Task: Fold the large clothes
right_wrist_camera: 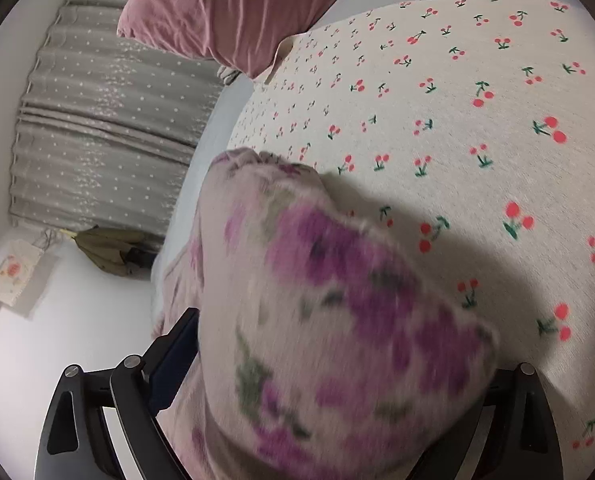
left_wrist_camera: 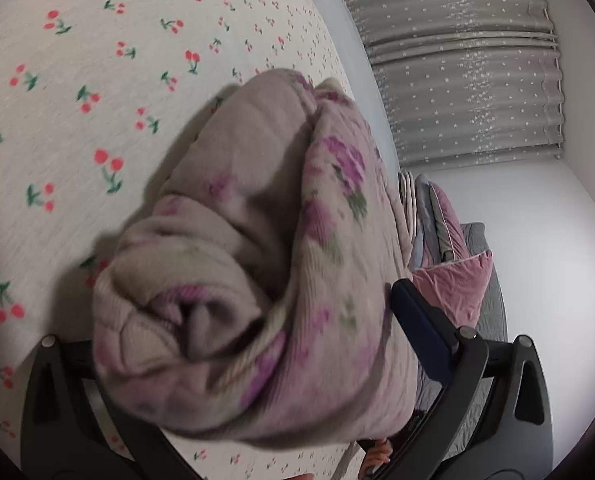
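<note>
Carrying a bulky folded floral garment (left_wrist_camera: pixel 257 272) between them, left claw (left_wrist_camera: pixel 237 360) and right claw (right_wrist_camera: pixel 337 380) each grasp an end over the cherry-print bed (right_wrist_camera: pixel 457 120), lower frame, apparently readying to set it down.

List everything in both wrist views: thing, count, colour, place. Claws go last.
Folded garment: one, beige with purple flowers, bundled on the bed between the fingers of both claws.
Bed cover: one, cream with red cherries, spread under the garment.
Pillow: one, pink, at the bed's far corner.
Curtain: one, grey with white stars, along the wall.
Olive cloth: one, on the floor by the curtain.
White packet: one, on the floor, left edge.
Left claw: black, garment between its fingers.
Right claw: black, wide around the garment.
</note>
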### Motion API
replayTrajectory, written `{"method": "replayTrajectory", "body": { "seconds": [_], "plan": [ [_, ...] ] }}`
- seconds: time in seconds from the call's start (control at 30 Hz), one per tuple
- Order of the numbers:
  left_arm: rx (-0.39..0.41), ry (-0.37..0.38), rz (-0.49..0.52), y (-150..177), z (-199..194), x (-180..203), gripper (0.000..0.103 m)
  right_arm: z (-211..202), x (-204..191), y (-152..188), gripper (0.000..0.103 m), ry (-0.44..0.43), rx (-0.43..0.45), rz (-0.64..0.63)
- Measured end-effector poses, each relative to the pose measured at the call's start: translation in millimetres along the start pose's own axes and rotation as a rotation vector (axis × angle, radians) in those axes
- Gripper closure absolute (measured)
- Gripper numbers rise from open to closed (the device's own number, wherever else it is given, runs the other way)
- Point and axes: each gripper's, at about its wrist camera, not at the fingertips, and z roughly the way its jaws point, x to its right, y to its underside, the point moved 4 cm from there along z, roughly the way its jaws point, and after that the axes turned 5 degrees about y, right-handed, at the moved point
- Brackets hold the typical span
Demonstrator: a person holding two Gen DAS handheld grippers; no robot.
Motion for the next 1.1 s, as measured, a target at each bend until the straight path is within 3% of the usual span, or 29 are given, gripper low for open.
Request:
{"method": "replayTrajectory", "body": {
  "seconds": [0.13, 0.23, 0.3, 0.4, 0.47, 0.7, 0.93, 1.1],
  "plan": [
    [0.043, 0.000, -0.008, -8, 0, 1, 0.002, 9, -3, -8, 0.007, -0.007, -0.016, 0.001],
    [0.103, -0.012, -0.032, -15, 0, -2, 0.027, 9, -6, -11, 0.020, -0.007, 0.005, -0.007],
    [0.131, -0.005, -0.019, -15, -3, 2, 0.040, 7, -6, -11, 0.035, -0.012, 0.015, 0.002],
    [0.165, 0.003, 0.065, -17, -9, 21, 0.051, -11, -17, -4, 0.051, -0.027, 0.051, -0.041],
    [0.180, 0.033, 0.137, -19, -17, 40, 0.055, -22, -32, -1, 0.055, -0.042, 0.083, -0.103],
    [0.246, 0.103, 0.291, -42, -50, 77, 0.058, -43, -101, 15, 0.060, -0.174, 0.142, -0.233],
    [0.504, 0.068, 0.404, -85, -130, 84, 0.059, -24, -215, 65, 0.061, -0.263, 0.104, -0.398],
    [0.710, 0.015, 0.463, -108, -207, 66, 0.058, 6, -296, 132, 0.061, -0.382, 0.043, -0.535]
  ]
}}
